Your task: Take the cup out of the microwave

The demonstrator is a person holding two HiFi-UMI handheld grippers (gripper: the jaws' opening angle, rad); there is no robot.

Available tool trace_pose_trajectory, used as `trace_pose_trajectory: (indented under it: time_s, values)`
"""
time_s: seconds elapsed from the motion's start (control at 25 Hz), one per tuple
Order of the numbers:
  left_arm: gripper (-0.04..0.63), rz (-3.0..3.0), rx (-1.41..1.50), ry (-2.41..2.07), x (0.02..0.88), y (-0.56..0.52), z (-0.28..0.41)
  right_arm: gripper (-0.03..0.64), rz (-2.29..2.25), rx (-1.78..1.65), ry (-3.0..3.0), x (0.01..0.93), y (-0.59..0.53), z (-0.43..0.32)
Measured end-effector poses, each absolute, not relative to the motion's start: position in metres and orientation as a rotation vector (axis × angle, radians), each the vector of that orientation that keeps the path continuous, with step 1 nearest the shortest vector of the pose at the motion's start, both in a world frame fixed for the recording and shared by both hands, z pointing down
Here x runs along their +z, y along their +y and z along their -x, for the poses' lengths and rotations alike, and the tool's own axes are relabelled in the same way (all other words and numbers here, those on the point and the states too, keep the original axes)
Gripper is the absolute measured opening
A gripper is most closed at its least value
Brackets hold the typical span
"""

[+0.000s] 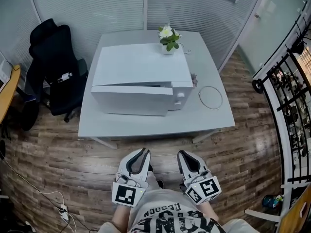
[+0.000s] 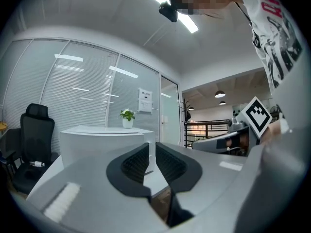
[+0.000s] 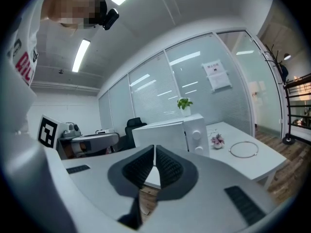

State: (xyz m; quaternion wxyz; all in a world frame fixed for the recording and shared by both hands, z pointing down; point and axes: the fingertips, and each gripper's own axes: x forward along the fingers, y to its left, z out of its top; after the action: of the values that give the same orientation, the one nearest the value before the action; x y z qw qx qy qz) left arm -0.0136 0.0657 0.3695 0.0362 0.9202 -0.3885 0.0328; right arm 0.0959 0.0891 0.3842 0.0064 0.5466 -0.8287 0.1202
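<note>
Head view: white box-shaped microwave [image 1: 141, 76] on grey table [image 1: 146, 127] — cup hidden behind its door.
Left gripper view: left gripper [image 2: 151, 147] a sliver apart, empty.
Right gripper view: right gripper [image 3: 154, 149] closed, empty — thin metal ring [image 3: 244, 149] outside the left's frame.

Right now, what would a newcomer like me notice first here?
A big white microwave fills the middle of the grey table, with a small flowering plant at its back corner. A thin ring lies on the table to its right; the left tongs and right tongs, both empty, point toward it.
</note>
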Motion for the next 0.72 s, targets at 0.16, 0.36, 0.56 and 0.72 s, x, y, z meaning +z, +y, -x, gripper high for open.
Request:
trace_pose_trajectory:
  time_s: [0.16,0.36,0.56,0.72]
  values:
    - [0.037,-2.852,0.091,-1.169,0.360,0.032,0.017,0.021,-1.710,0.354,-2.598,0.375,0.057,-0.086]
    - [0.037,-2.868,0.069,-1.153,0.355,-0.005,0.024,0.021,-1.738,0.345,-2.584,0.373,0.024,-0.078]
    - [0.037,-2.873,0.075,-1.127,0.359,-0.028,0.031,0.021,-1.772,0.356,-2.559,0.379,0.002,-0.075]
    - [0.037,-2.866,0.070,-1.130,0.362,-0.038,0.038,0.021,-1.782,0.356,-2.549,0.381,-0.011,-0.072]
